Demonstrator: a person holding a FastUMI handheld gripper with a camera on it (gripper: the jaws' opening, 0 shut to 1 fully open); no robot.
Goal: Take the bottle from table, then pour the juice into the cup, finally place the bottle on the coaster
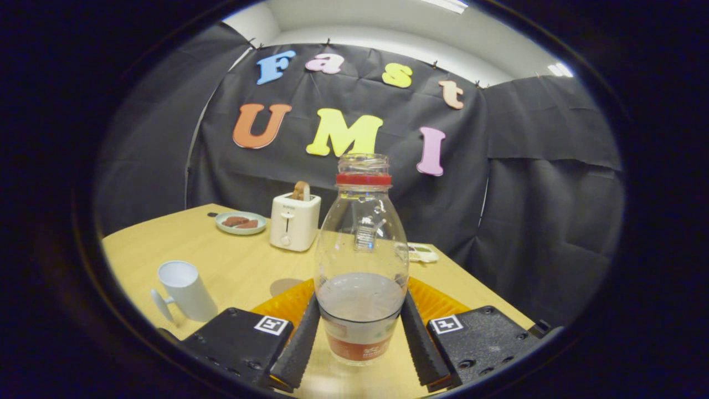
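Note:
A clear bottle [361, 233] with a red neck ring and no cap stands upright between my fingers. Pale liquid fills roughly its lower third, and a red label wraps its base. My gripper [361, 300] is shut on the bottle's lower body, with one finger [302, 343] pressing on each side. An orange ribbed coaster [282, 303] lies on the wooden table [232, 260] just behind the bottle and spreads out past both fingers. I cannot tell whether the bottle's base touches the table. A white cup [185, 291] with a handle stands to the left of the fingers.
A white toaster [293, 221] with a slice of bread in it stands at the far side of the table. Left of it is a pale green plate [241, 223] with brown food. A small flat item [424, 252] lies near the table's far right edge.

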